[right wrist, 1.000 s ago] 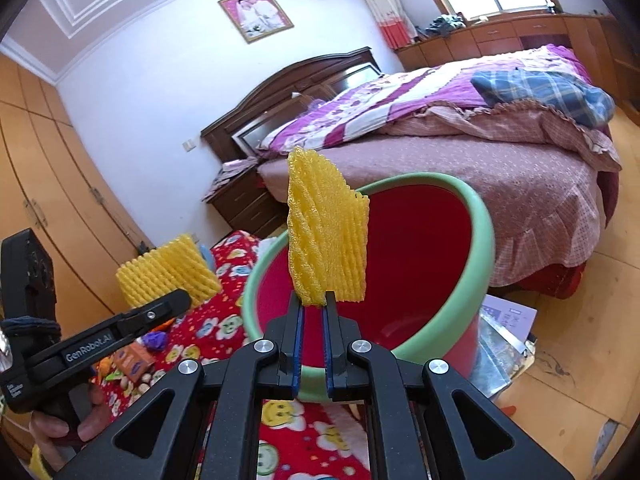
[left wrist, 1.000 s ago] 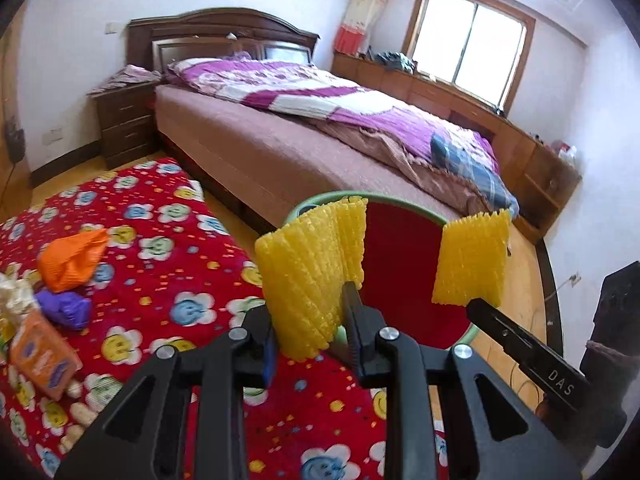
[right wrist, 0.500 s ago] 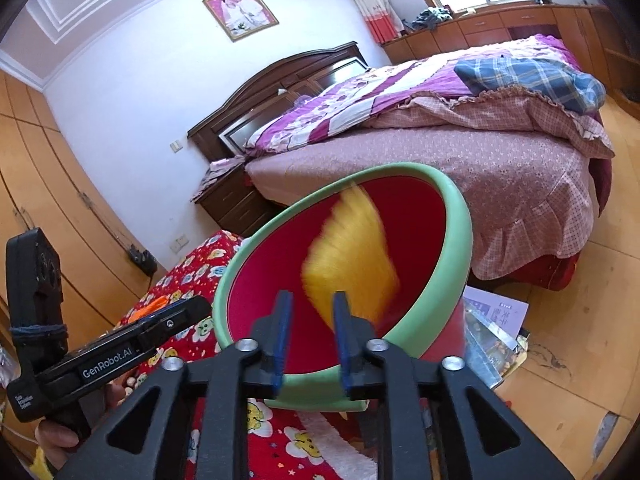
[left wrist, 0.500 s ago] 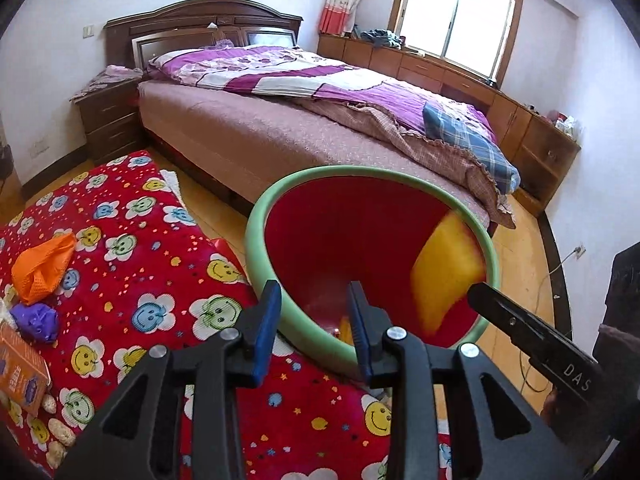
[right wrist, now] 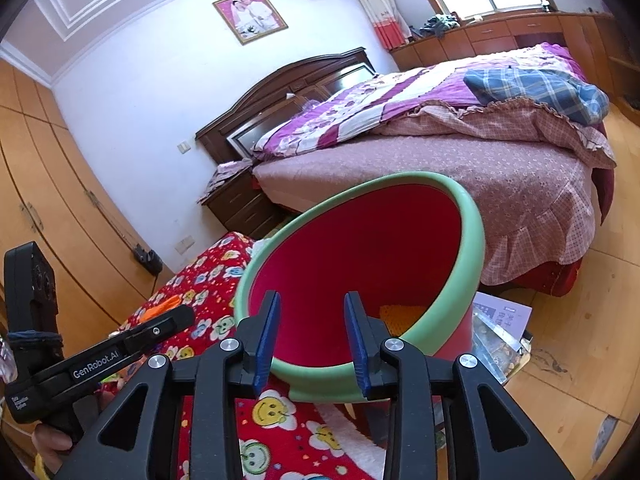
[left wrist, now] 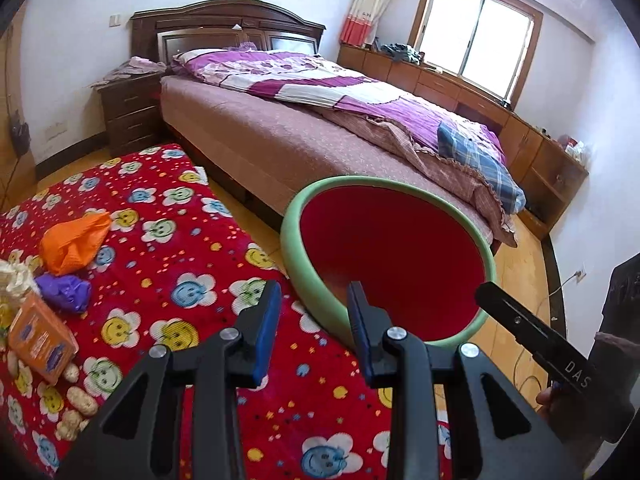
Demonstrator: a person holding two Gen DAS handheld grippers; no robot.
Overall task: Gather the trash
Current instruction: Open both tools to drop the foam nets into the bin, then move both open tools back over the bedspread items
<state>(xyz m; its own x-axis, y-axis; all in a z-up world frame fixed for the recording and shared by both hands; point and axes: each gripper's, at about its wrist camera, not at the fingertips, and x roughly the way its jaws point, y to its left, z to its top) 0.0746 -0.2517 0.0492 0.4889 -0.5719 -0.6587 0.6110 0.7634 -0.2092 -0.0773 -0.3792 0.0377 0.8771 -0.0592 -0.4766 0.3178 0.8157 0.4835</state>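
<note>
A bin with a red inside and a green rim stands at the edge of the red flowered mat. My left gripper hangs open just before the rim, nothing between its fingers. My right gripper is over the bin's rim; its jaws are opening and hold nothing. A yellow foam net lies at the bin's bottom. On the mat to the left lie an orange bag, a purple bag, an orange box and peanuts.
A bed runs close behind the bin, with a dark nightstand at its head. Papers lie on the wooden floor to the right of the bin. A hand holds the left gripper's handle.
Both grippers let go of their yellow foam nets, which fell into the bin. Both pairs of jaws opened, and the left view drew back from the bin a little.
</note>
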